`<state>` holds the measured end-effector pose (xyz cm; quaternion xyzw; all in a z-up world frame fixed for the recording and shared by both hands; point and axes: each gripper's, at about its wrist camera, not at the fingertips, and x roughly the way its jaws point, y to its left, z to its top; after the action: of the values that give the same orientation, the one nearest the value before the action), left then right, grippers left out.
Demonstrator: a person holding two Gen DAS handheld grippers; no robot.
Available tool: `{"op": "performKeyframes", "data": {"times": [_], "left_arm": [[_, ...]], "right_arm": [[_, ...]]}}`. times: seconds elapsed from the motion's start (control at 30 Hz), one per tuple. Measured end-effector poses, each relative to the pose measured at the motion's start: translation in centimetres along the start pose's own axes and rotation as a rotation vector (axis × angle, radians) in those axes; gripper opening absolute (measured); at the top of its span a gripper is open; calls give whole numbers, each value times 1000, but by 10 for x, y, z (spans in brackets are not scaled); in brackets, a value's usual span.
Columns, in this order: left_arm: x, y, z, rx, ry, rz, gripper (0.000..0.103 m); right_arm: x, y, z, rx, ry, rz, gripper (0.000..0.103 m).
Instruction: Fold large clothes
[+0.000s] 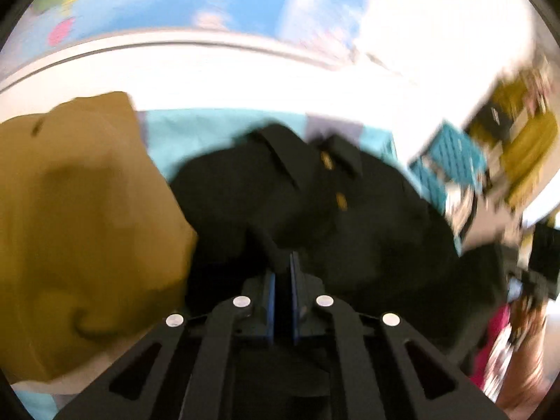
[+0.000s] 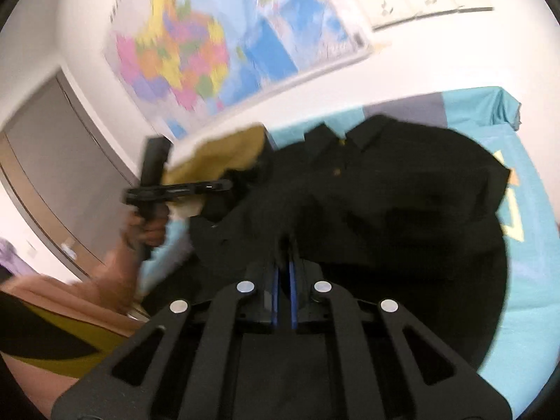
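A black collared shirt [image 1: 350, 217] with gold buttons lies crumpled on a light blue sheet [image 1: 196, 133], collar toward the wall. My left gripper [image 1: 283, 262] is shut, and a ridge of the shirt's dark cloth is pinched between its blue pads. In the right wrist view the shirt [image 2: 402, 210] covers most of the sheet [image 2: 525, 280]. My right gripper [image 2: 285, 255] is shut on a raised fold near the shirt's front edge. To its left, a hand holds the left gripper [image 2: 245, 176] at the shirt's left side.
A mustard garment [image 1: 87, 210] is heaped to the left of the shirt and touches it. A white wall with a coloured map [image 2: 210, 52] and sockets [image 2: 402, 0] stands behind. Blurred clutter with a teal crate [image 1: 451, 161] lies to the right. A grey door [image 2: 52, 147] stands at far left.
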<state>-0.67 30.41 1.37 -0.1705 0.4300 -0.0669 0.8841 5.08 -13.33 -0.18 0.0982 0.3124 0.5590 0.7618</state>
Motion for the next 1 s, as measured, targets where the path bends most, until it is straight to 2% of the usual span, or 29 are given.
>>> {"op": "performKeyframes", "data": {"times": [0.03,0.07,0.1,0.17,0.23,0.3,0.33,0.37,0.4,0.47,0.53,0.57,0.6,0.63,0.67,0.7,0.83,0.93,0.97,1.0], "left_arm": [[3,6,10,-44,0,-22,6],[8,9,19,-74,7,-17,6],[14,11,24,-85,14,2,8],[30,9,34,-90,20,82,13],[38,8,35,-81,22,151,19],[41,-1,30,-37,8,174,29],[37,-8,25,-2,-11,183,42],[33,-12,20,23,-20,187,49],[26,-19,14,66,-33,185,58],[16,-27,1,157,-56,196,60],[14,-42,-15,265,-46,208,64],[19,-48,-22,300,-26,207,64],[23,-52,-26,318,-10,215,64],[32,-54,-30,334,9,239,64],[39,-55,-31,337,22,256,64],[46,-53,-32,327,35,262,64],[48,-34,-24,219,27,200,64],[46,-25,-13,149,-17,212,60],[45,-23,-10,132,-37,216,60],[46,-24,-10,129,-46,229,60]], "right_arm": [[-5,-9,5,31,-3,-19,5],[-7,-22,9,65,7,-79,5],[-4,-39,12,111,29,-163,6],[14,-67,12,168,91,-257,11],[25,-88,6,233,114,-290,31],[29,-94,-1,250,93,-283,58],[28,-93,-4,239,73,-254,61],[26,-89,-7,217,55,-241,65],[25,-85,-9,199,45,-238,73],[26,-75,-14,145,42,-248,77],[34,-68,-14,92,62,-293,75],[39,-66,-14,65,70,-321,60],[44,-63,-13,45,81,-332,32],[46,-61,-11,24,87,-337,22],[44,-56,-7,2,75,-345,22],[40,-49,-2,-29,48,-346,6],[18,-27,36,-96,-82,-313,7],[3,-25,66,-110,-216,-294,7],[2,-33,73,-93,-241,-285,7],[7,-46,77,-58,-226,-287,7]]}}
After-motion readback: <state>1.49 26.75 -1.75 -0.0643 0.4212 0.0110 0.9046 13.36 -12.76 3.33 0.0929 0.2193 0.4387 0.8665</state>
